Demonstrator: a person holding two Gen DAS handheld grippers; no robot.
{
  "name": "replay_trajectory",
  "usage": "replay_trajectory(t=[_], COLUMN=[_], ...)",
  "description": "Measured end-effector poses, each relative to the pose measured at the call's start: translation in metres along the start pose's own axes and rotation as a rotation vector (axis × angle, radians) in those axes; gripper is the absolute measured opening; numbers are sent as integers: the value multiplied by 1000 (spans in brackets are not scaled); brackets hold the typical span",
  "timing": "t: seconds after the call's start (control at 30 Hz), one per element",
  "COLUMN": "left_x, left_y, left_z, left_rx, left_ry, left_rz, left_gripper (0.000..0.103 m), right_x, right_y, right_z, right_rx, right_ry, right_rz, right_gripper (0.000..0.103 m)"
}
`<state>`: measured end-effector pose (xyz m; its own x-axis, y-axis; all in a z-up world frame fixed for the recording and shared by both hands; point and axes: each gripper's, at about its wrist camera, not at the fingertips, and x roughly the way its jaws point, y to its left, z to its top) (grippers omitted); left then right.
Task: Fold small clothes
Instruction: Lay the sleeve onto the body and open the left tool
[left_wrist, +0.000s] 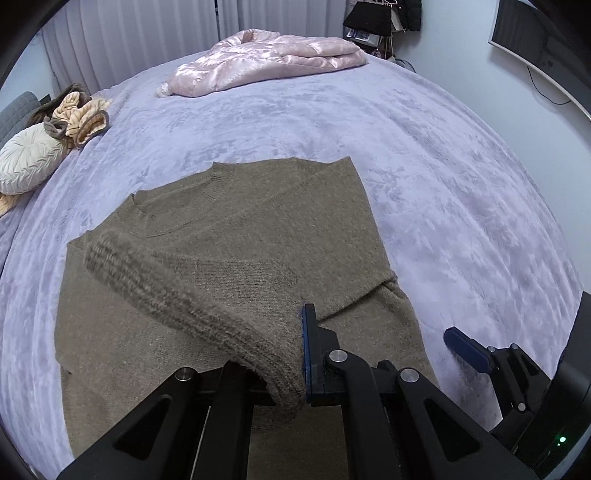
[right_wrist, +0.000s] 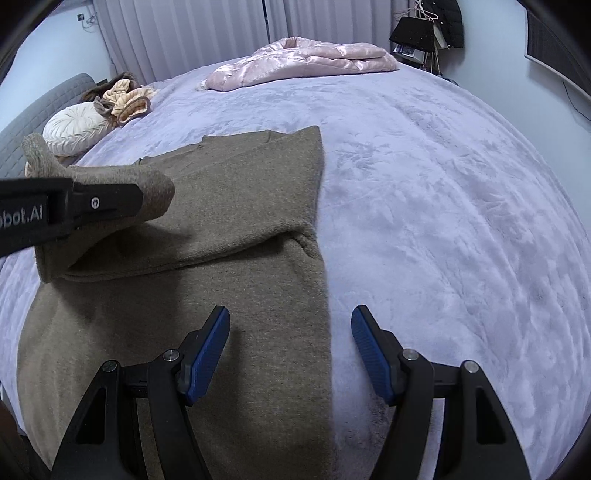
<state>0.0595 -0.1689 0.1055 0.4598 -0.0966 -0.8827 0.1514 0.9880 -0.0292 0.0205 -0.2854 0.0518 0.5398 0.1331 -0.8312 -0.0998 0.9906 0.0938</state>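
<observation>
A brown knit sweater (left_wrist: 258, 229) lies flat on the lilac bedspread (left_wrist: 424, 166), its right sleeve folded across the chest. My left gripper (left_wrist: 295, 354) is shut on the ribbed cuff of the left sleeve (left_wrist: 177, 295) and holds it lifted over the sweater body. In the right wrist view the left gripper (right_wrist: 122, 201) shows at the left with the sleeve (right_wrist: 155, 188) in it, above the sweater (right_wrist: 236, 221). My right gripper (right_wrist: 290, 339) is open and empty, low over the sweater's right edge near the hem. It also shows in the left wrist view (left_wrist: 465, 347).
A pink quilted jacket (left_wrist: 266, 59) lies at the far side of the bed. A cream round pillow (left_wrist: 29, 162) and a striped peach garment (left_wrist: 81, 118) sit at the left edge. Hanging bags (left_wrist: 373, 18) and a wall monitor (left_wrist: 535, 40) are at the back right.
</observation>
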Motion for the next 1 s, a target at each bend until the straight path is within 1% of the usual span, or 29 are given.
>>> replay_trajectory(t=[0.1, 0.2, 0.3, 0.4, 0.53, 0.63, 0.73, 0.77, 0.8, 0.87, 1.0], left_x=[14, 28, 44, 57, 60, 59, 56, 56, 57, 60, 54], left_y=[1, 2, 0, -3, -10, -10, -2, -2, -4, -8, -8], left_z=[-1, -3, -2, -4, -5, -4, -9, -11, -13, -15, -16], left_rx=[-28, -59, -71, -74, -37, -57, -122, -115, -87, -44, -57], left_ry=[43, 84, 152, 203, 260, 252, 196, 175, 167, 181, 146], left_rz=[-40, -64, -106, -112, -106, -112, -153, -155, -148, -128, -135], left_gripper=[7, 7, 7, 8, 8, 8, 8, 8, 8, 8, 7], right_x=[-1, -3, -4, -4, -5, -5, -7, -9, -10, -13, -22], right_y=[-6, -7, -8, -9, -14, -18, -20, -21, -22, -23, -25], right_z=[-2, -2, -2, -2, -2, -3, -5, -5, -5, -5, -4], right_rx=[9, 6, 7, 15, 40, 54, 58, 59, 60, 61, 61], right_ry=[2, 3, 5, 11, 9, 15, 19, 18, 18, 21, 13], right_rz=[-8, -20, -33, -37, -29, -19, -18, -17, -16, -18, -25], right_gripper=[72, 72, 72, 72, 72, 72, 72, 72, 72, 72, 72])
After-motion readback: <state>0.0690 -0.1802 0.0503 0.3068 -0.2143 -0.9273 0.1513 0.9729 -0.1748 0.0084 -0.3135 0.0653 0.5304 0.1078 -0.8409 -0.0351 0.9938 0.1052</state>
